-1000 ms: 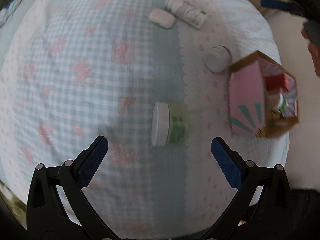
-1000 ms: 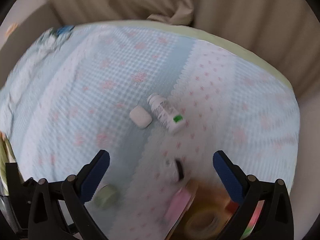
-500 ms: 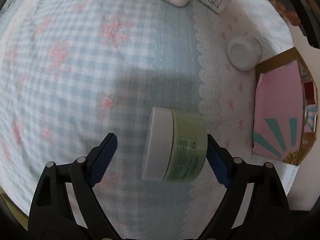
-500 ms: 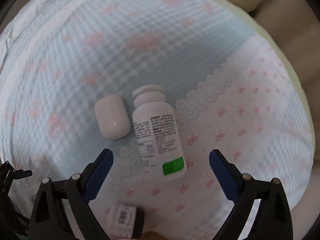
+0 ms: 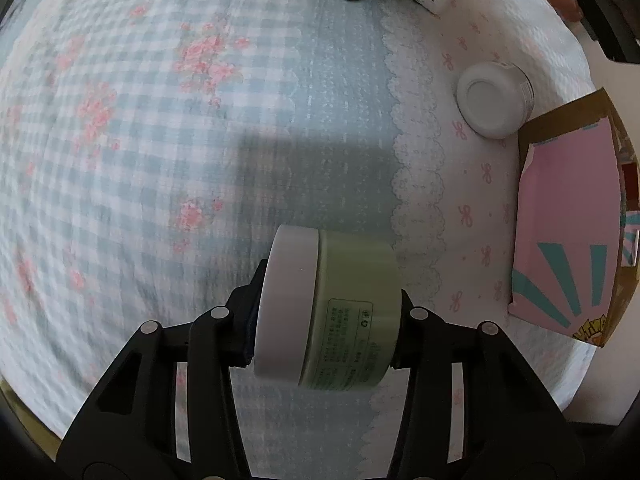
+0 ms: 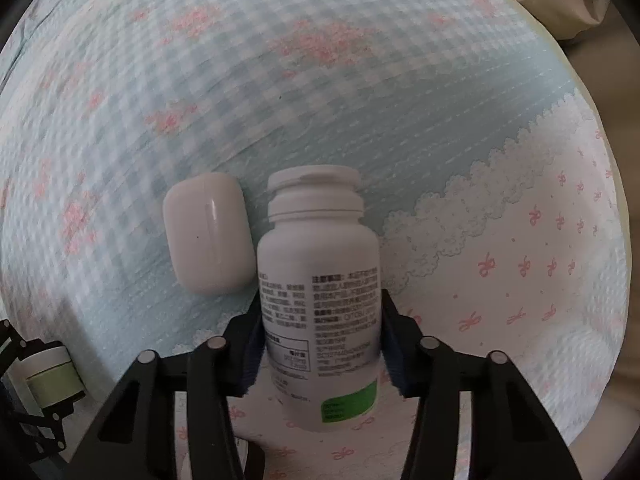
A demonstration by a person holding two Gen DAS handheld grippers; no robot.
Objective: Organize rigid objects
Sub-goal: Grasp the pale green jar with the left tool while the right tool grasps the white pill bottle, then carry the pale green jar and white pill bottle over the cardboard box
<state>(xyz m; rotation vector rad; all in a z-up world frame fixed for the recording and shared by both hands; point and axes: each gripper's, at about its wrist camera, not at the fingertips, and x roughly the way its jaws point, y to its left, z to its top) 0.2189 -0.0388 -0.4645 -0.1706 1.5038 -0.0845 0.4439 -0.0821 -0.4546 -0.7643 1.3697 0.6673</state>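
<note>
Your left hand-held gripper (image 5: pixel 325 312) is closing on the green jar (image 5: pixel 332 312), which lies on its side on the bedspread (image 5: pixel 160 160). One pad presses the flat white lid end and the other the base end. That end-to-end hold suits a jar lying like this: the flat faces give the pads something square to bear on, where the round wall would roll out. The label faces up, toward the camera.

Further right in that view, a small white-lidded jar (image 5: pixel 494 100) stands upright just beside a corner of the open cardboard box (image 5: pixel 568 240) with the pink panel. The box already holds some items, so it looks like the place where these things are meant to go, and the jars lie near it for a short carry.

Your right hand-held gripper (image 6: pixel 322 340) is shut on the white pill bottle (image 6: pixel 320 312), clamping the lower half of its body across the label, cap pointing away from you. Gripping the straight wall and not the narrow neck gives the pads the widest bearing. The bottle lies on the bedspread over the scalloped seam between the blue and the bow-printed cloth. A white earbud case (image 6: pixel 208 236) lies just beside its left shoulder, near enough that it may shift when you lift, so I would raise the bottle straight up.
</note>
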